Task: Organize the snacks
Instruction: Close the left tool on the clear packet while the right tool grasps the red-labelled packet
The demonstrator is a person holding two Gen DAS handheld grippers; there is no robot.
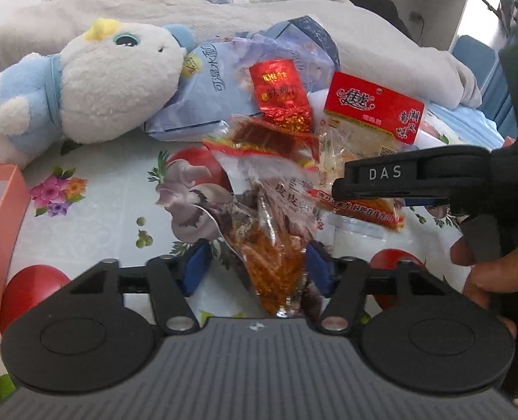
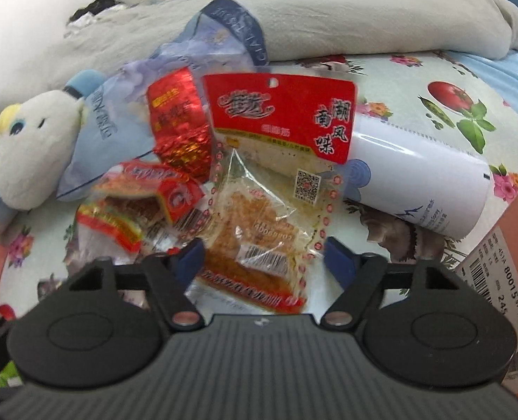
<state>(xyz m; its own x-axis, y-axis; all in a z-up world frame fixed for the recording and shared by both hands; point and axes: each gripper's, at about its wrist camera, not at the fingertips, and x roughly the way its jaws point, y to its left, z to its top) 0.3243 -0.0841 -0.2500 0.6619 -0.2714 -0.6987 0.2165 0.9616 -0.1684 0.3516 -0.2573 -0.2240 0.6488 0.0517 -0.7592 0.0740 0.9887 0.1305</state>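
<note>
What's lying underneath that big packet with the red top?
The packet with the red header lies across a white cylinder on one side and overlaps a shiny red foil pouch on the other. A flat red-edged wrapper pokes out below it. The rest underneath is covered.

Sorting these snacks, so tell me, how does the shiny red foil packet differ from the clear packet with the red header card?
The foil packet is opaque, crinkled and smaller; the header-card packet is larger, flatter, and shows its orange-brown contents. The foil packet lies farther back, the other reaches between the right gripper fingers. Both carry red labels.
</note>
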